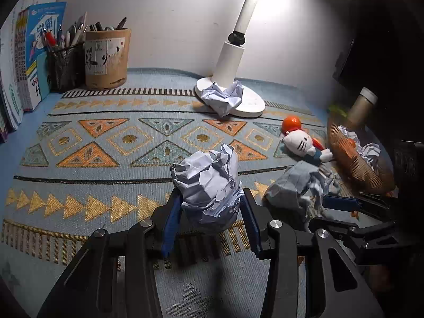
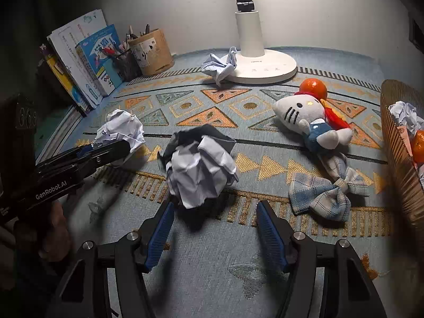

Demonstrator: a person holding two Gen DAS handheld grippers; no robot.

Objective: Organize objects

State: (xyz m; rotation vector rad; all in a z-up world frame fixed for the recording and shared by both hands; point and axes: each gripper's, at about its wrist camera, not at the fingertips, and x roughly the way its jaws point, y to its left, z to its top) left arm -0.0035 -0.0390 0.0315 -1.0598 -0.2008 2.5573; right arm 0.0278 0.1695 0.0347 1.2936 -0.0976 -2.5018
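Observation:
My left gripper (image 1: 212,206) is shut on a crumpled paper ball (image 1: 209,182), low over the patterned mat; it also shows in the right wrist view (image 2: 119,129). My right gripper (image 2: 216,212) is open, its blue pads on either side of a second crumpled paper ball (image 2: 201,167) that lies on the mat just ahead; this ball shows in the left wrist view (image 1: 296,185). A third paper ball (image 2: 221,65) leans on the lamp base. A wicker basket (image 2: 400,143) at the right holds paper balls and an orange.
A white desk lamp (image 2: 262,63) stands at the back. A plush cat toy (image 2: 310,122), an orange (image 2: 314,88) and a plaid cloth (image 2: 323,193) lie right of centre. Pen holders (image 1: 106,58) and books (image 1: 34,53) line the back left.

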